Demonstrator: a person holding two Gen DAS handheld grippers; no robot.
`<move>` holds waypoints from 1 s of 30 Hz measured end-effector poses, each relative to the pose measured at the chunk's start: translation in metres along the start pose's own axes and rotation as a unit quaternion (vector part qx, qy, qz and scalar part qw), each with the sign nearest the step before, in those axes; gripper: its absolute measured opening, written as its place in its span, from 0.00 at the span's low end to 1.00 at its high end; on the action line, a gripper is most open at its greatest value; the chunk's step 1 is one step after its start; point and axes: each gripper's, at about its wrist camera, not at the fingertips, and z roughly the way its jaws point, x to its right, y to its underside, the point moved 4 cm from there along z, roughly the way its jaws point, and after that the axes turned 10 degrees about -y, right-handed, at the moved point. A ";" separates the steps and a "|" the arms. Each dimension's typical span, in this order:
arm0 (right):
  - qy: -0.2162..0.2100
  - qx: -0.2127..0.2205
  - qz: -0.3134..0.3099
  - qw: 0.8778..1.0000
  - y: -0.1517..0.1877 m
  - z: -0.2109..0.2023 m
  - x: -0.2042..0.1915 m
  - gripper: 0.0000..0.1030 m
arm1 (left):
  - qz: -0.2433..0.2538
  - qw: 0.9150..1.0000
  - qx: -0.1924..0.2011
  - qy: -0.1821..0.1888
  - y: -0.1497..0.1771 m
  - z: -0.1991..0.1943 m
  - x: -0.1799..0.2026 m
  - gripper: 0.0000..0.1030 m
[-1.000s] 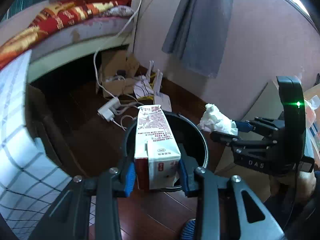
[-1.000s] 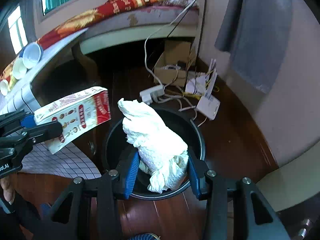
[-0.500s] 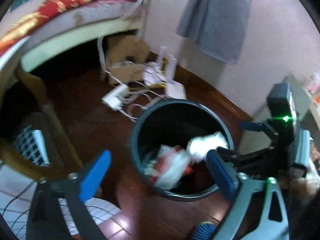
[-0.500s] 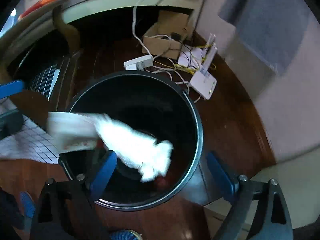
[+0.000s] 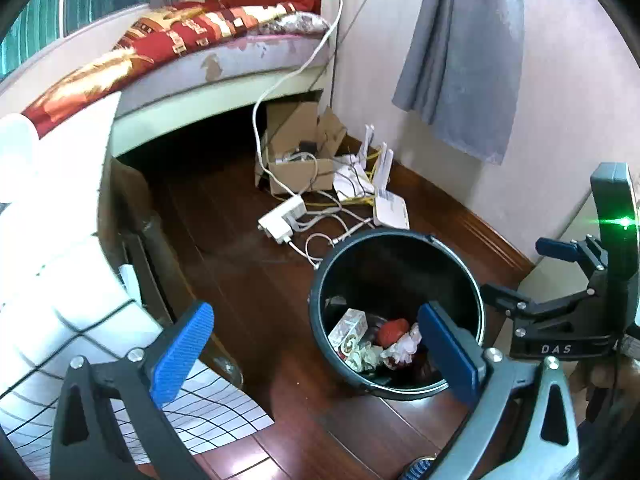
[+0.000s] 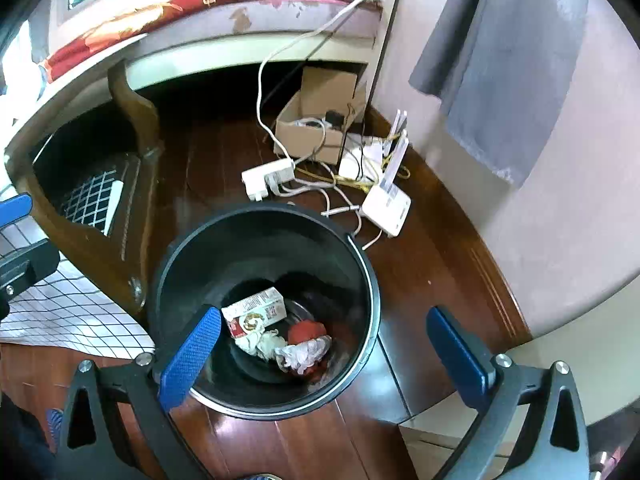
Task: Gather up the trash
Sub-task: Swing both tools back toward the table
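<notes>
Dark reddish-brown wooden floorboards (image 6: 224, 168) carry a round black plastic trash bin (image 6: 362, 264) with a thin metal rim, standing near a pale pink wall. Both claws hover above it with nothing in them. From the left wrist view, the left claw (image 5: 316, 350) has its two blue-padded fingers (image 5: 180, 354) spread wide, the bin showing between them. From the right wrist view, the right claw (image 6: 324, 358) is likewise spread wide over the bin's mouth; its body, seen from the left wrist view, carries the white letters "DAS" and a glowing green light.

At the bottom of the bin lie one red-and-white printed carton (image 6: 256, 314) on its side, its writing too small to read, two crumpled white paper wads (image 6: 302, 354) just beside it, and one red lump (image 6: 306, 330) between them.

Behind the bin, one open brown cardboard box (image 6: 310, 126) holds cables. One white power strip (image 6: 268, 176) lies near it, and two white routers (image 6: 386, 202) with upright antennas sit among tangled white and yellow cords. One grey cloth (image 6: 504, 64) hangs on the wall. A bed with a red-and-gold patterned cover (image 5: 160, 48) spans the back. One white tablecloth with a dark grid (image 6: 64, 312) drapes off the desk at left.
</notes>
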 end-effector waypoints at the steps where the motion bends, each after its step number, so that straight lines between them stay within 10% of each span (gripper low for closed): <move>1: 0.000 0.006 0.000 1.000 -0.002 -0.009 -0.003 1.00 | -0.002 1.000 0.002 0.001 -0.002 -0.002 0.000 1.00; 30: -0.105 0.137 -0.090 0.981 -0.086 -0.108 -0.181 1.00 | -0.142 0.979 0.089 -0.115 0.012 -0.118 -0.163 1.00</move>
